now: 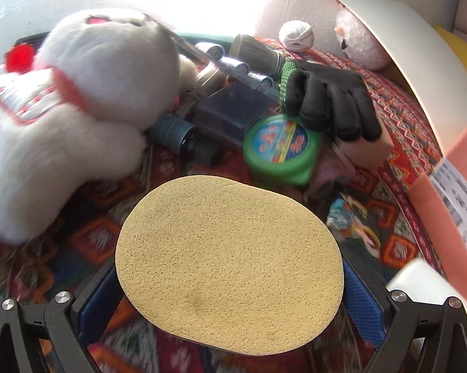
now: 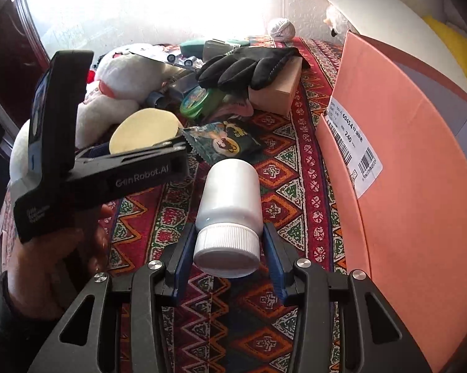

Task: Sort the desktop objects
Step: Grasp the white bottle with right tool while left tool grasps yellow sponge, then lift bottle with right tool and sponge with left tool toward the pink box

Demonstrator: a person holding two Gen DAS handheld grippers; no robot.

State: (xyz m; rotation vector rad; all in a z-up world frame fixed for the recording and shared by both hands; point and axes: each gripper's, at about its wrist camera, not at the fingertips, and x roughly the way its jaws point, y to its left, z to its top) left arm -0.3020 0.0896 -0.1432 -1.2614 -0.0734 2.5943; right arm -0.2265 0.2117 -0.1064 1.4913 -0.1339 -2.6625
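Observation:
My left gripper [image 1: 230, 283] is shut on a flat oval yellow sponge [image 1: 227, 264], held above the patterned cloth; it also shows in the right wrist view [image 2: 140, 133]. My right gripper [image 2: 228, 251] is shut on a white plastic bottle [image 2: 230, 199] by its ribbed cap, and the bottle points away from me. The left gripper's black body [image 2: 109, 174] sits to the left of the bottle. A pile lies behind: white plush toy [image 1: 78, 99], black glove [image 1: 329, 99], green round tin [image 1: 280, 146], dark flashlight [image 1: 183, 136].
A pink cardboard box [image 2: 404, 186] with a barcode label stands on the right, its white lid open behind it. A dark snack packet [image 2: 221, 143] lies ahead of the bottle. A tan box [image 2: 277, 90] sits under the glove. A ball of string [image 2: 281, 29] is at the back.

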